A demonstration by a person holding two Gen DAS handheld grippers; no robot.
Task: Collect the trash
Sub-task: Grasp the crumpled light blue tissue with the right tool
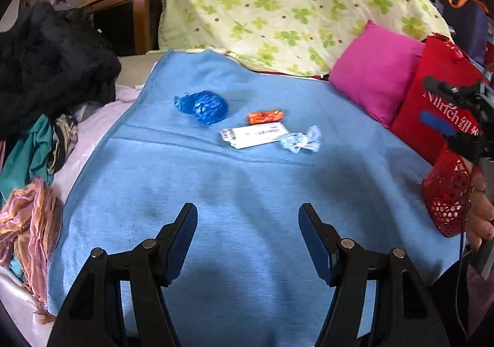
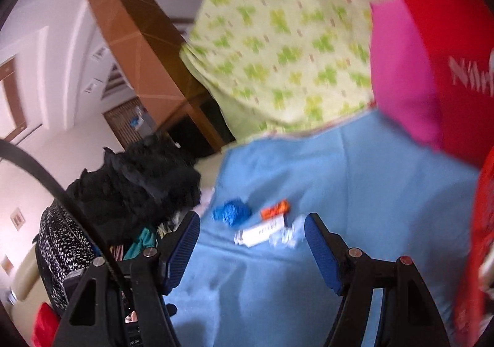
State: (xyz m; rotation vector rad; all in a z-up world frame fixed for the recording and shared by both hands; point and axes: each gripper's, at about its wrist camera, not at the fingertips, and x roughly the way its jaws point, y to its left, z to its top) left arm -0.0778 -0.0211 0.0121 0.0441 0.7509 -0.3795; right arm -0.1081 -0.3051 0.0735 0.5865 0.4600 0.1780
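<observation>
Both my left gripper and right gripper gape wide, empty, over the blue blanket. Ahead of my fingertips lie the clear wrapper, white packet, orange wrapper, then the blue bag.

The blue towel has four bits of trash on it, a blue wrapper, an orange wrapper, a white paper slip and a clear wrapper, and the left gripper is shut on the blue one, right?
Not quite. The left wrist view shows the left gripper open and empty, short of the blue wrapper. The rest holds: orange wrapper, white paper slip and clear wrapper lie on the blue towel.
</observation>
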